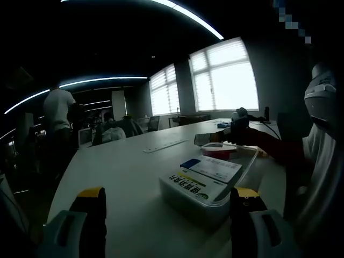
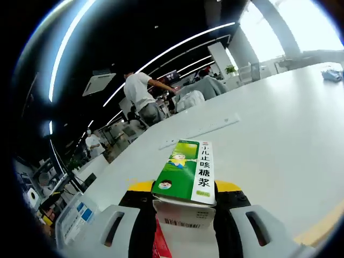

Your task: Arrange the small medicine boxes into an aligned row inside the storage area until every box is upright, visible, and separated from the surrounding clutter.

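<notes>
Holding a green medicine box (image 2: 187, 172) lengthwise between its jaws, the right gripper (image 2: 183, 201) is clamped on it above the white table (image 2: 279, 134); the box points away from the camera, its barcode end nearest the lens. At the lower left of the right gripper view, a clear plastic storage container (image 2: 75, 215) with blue-labelled boxes sits on the table.

Left gripper (image 1: 169, 201): jaws spread wide, nothing between them, yellow-tipped. Just ahead of it on the table stands the clear storage container (image 1: 215, 201), with a blue-and-white medicine box (image 1: 211, 168) and a yellow-and-green-edged box (image 1: 196, 187) lying flat inside. Beyond the container, the other gripper (image 1: 228, 133) is visible carrying a box. A standing person (image 1: 58, 110) is in the background, with bright windows (image 1: 223, 75) further back.
</notes>
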Demonstrator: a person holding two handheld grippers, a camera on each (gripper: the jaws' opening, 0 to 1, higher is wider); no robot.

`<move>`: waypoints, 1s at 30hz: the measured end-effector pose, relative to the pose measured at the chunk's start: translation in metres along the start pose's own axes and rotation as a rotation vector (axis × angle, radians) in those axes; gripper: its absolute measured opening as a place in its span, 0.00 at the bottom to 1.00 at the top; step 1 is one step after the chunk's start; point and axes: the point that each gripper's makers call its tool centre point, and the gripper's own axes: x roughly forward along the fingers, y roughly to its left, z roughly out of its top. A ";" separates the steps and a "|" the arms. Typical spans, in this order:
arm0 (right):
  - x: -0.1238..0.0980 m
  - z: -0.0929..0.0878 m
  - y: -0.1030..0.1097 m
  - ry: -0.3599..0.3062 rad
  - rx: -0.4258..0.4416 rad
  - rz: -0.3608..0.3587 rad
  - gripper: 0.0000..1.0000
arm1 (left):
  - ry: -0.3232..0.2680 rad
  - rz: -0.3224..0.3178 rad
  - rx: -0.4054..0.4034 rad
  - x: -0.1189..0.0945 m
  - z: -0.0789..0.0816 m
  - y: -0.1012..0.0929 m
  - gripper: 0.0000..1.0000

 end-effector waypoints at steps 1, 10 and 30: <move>-0.001 0.001 0.003 -0.004 0.015 0.011 0.37 | -0.006 -0.001 -0.006 -0.001 0.001 -0.001 0.96; -0.003 0.009 0.028 -0.048 0.193 0.169 0.37 | -0.016 -0.013 -0.033 -0.003 0.003 -0.004 0.98; 0.030 0.106 0.169 -0.126 0.279 0.575 0.37 | -0.052 -0.017 -0.108 -0.008 0.032 0.006 0.99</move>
